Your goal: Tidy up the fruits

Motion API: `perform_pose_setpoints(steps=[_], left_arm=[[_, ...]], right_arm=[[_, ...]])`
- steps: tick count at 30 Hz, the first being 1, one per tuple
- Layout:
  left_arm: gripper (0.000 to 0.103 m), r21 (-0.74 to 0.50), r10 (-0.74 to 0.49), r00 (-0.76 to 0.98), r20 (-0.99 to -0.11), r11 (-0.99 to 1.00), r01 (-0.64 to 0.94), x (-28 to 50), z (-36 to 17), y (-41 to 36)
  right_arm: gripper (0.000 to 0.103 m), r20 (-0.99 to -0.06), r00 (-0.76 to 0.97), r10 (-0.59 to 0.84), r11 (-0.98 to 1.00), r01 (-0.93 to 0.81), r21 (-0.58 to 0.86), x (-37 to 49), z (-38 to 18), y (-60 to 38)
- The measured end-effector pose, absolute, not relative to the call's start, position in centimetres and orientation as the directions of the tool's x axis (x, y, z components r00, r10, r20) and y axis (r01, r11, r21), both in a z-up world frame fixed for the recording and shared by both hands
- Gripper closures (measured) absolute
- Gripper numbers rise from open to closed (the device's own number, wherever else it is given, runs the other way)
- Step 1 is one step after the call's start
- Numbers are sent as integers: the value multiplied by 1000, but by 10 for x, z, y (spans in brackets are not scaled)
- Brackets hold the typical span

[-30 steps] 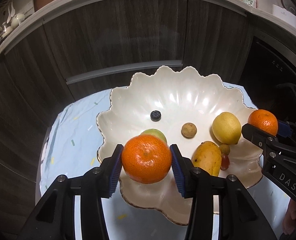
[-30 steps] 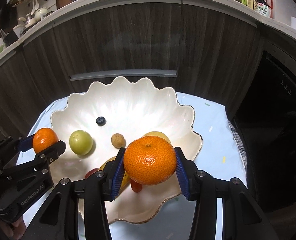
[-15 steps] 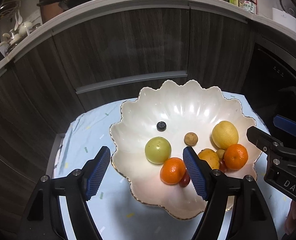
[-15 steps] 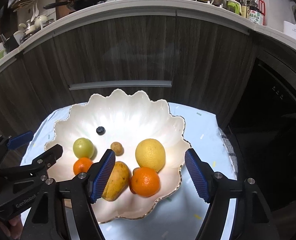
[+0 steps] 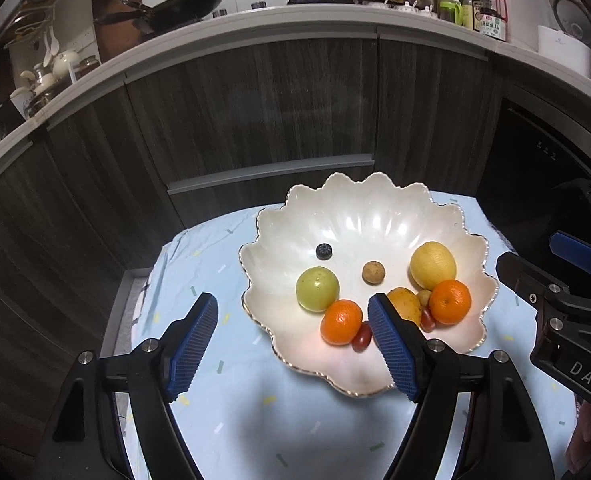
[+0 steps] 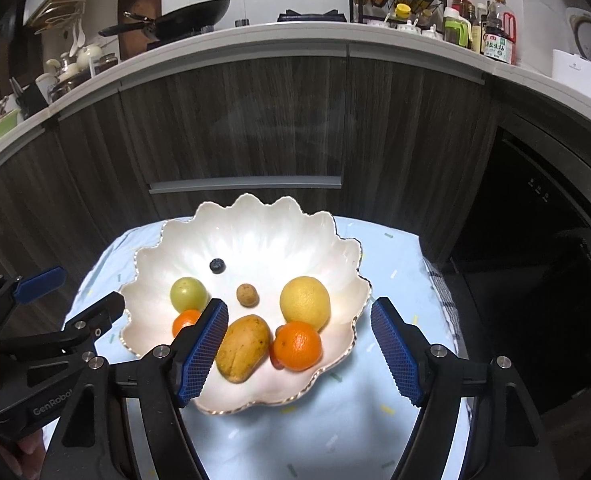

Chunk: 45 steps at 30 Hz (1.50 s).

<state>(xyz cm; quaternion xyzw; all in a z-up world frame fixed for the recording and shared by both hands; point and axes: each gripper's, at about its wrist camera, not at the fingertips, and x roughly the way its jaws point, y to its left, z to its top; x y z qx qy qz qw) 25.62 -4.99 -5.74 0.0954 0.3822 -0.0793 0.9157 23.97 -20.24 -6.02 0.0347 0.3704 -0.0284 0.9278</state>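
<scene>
Our left gripper (image 5: 293, 346) hangs above the near edge of the bowl (image 5: 375, 204) with nothing between its blue pads, and its jaws are opening wider at this moment. Our right gripper (image 6: 299, 350) is spread wide too and carries nothing. The left orange (image 5: 341, 322) lies ahead of and below the left gripper, just inside its right pad, touching the green fruit (image 5: 317, 289) and a small red fruit (image 5: 362, 337). The right orange (image 6: 297, 345) sits ahead of and below the right gripper, between its pads in the right wrist view, with the mango (image 6: 242, 348) just to its left and the lemon (image 6: 304, 302) behind it. The mango's long axis runs diagonally, from near left to far right. Each gripper is the nearer one to its own orange.

A second ago each gripper was clamped on an orange held over the bowl; now both oranges rest in the bowl, and both grippers have let go and drawn up and back. We judge that the visible fruit is all in the bowl, so the next move turns on whether any fruit remains outside our view.
</scene>
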Motion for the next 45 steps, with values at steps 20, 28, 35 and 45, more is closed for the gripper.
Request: perform_pose_setpoints(steps=[20,28,35,45], left_arm=[[19,94,-59,741,-669,982,163,191,-30,-29],[19,94,-44,744,-666,985,142,157,-31,-22],[19,100,-30,765,-643,987,122,126,-24,-18],[19,90,-16,768,-640,991,96,83,-28,-9]], right_arm=[[28,-655,755,-17,996,72,57,176,-41,-194],[28,-650,760,-18,995,79,65,146,-41,-191],[28,-641,768,-12,994,81,78,115,-39,-190],[28,-608,793,-40,990,112,81,74,-40,-190]])
